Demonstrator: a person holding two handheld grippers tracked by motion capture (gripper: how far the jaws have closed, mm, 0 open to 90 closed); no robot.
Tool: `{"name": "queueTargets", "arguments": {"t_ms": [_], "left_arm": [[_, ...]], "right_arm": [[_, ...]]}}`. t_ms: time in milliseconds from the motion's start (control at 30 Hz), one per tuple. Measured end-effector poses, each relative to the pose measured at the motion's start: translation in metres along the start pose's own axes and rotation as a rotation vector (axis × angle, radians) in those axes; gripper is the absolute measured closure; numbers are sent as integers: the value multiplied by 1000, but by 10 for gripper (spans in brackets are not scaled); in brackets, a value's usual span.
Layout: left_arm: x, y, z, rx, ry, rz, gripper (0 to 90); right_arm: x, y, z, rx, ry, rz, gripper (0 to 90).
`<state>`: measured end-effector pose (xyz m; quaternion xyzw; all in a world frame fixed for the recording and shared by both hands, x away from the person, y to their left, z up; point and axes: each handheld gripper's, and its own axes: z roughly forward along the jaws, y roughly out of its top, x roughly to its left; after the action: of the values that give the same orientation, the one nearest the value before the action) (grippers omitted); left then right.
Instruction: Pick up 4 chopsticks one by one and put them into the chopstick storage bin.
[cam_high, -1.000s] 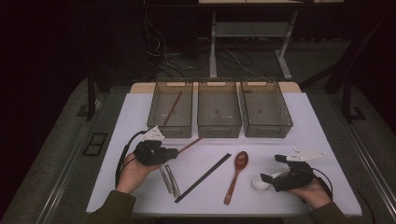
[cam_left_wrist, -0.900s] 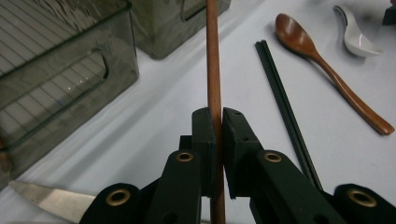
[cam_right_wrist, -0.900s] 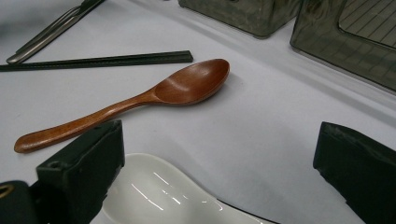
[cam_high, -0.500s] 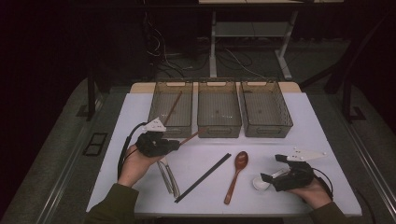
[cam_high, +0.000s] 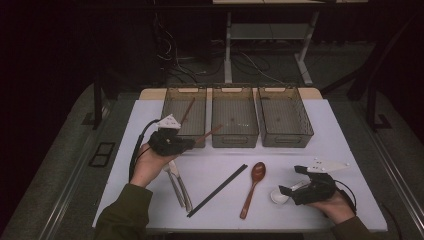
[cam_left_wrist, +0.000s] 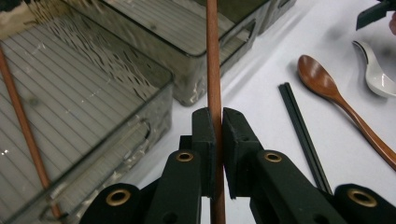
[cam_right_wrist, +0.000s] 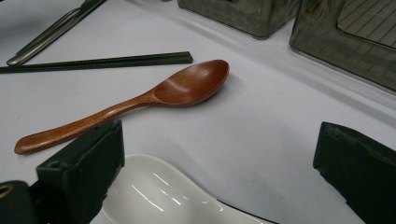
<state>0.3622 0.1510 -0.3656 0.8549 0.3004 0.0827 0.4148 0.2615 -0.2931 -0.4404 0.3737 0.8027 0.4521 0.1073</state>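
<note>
My left gripper (cam_high: 186, 143) is clamped on a brown wooden chopstick (cam_left_wrist: 213, 65) in front of the left smoked-plastic bin (cam_high: 184, 114) at the white table's (cam_high: 345, 150) far edge. My right gripper (cam_high: 287, 190) stands open around a white ceramic spoon (cam_right_wrist: 154, 196) near the front right corner, beside a brown wooden spoon (cam_high: 253, 185).

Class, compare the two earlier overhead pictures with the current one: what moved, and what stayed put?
The left gripper, shut on a brown chopstick, rose toward the left bin. The right gripper stayed open around the white spoon. The wooden spoon and black chopsticks stayed put.
</note>
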Motion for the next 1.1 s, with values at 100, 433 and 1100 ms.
{"name": "queueTargets", "arguments": {"t_ms": [100,433,1100], "left_arm": [[4,6,0,-2,11,-1,830],[22,25,3,-17,45,-23,829],[68,53,15,-27,141,-84,829]], "right_arm": [[0,0,0,0,2,-1,18],[0,0,0,0,2,2,18],[-1,0,-1,-6,7,8,18]]}}
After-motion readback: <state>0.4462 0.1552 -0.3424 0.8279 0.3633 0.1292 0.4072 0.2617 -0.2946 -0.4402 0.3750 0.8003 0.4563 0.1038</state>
